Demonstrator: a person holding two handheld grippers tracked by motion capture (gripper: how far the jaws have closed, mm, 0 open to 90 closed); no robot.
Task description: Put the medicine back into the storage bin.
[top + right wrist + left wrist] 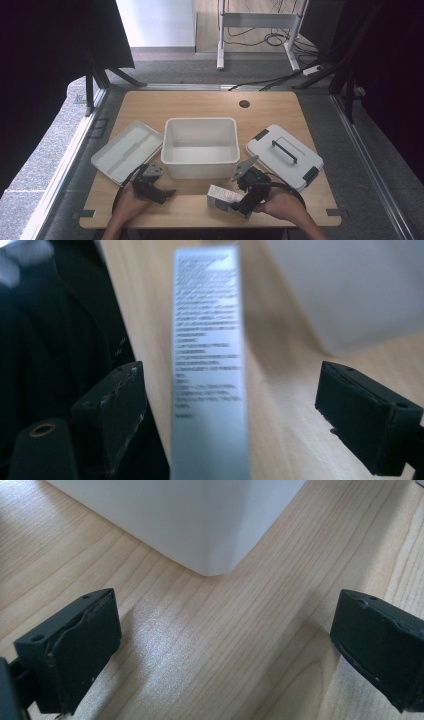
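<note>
Silver-grey card, printed with small text too blurred to read, makes up the slim box (210, 365) that stands between the wide-open jaws of the right tool (230, 410). The jaws straddle it with a clear gap on the right side; on the left side I cannot tell whether the pad touches it, so nothing is gripped yet. In the high view the box (222, 198) lies low and centre-right of the frame on the tabletop (200, 102), just in front of the white bin, with the right tool (248, 200) against its near end.

Judging from this, a lopsided closing could push the box sideways or spin it on the smooth wood before both pads bite. Thin card might also dent under a hard squeeze, and a hold near one end could let the long box droop or swing.

The left tool (225, 650) hangs equally wide open over bare wood near a corner of the bin, holding nothing; in the high view it sits at lower left (150, 184).

White bin (201, 145), mid-frame, looks empty. Its shallow tray insert (127, 150), left of it, also holds nothing. The handled lid (283, 156) lies at right, off the bin.
</note>
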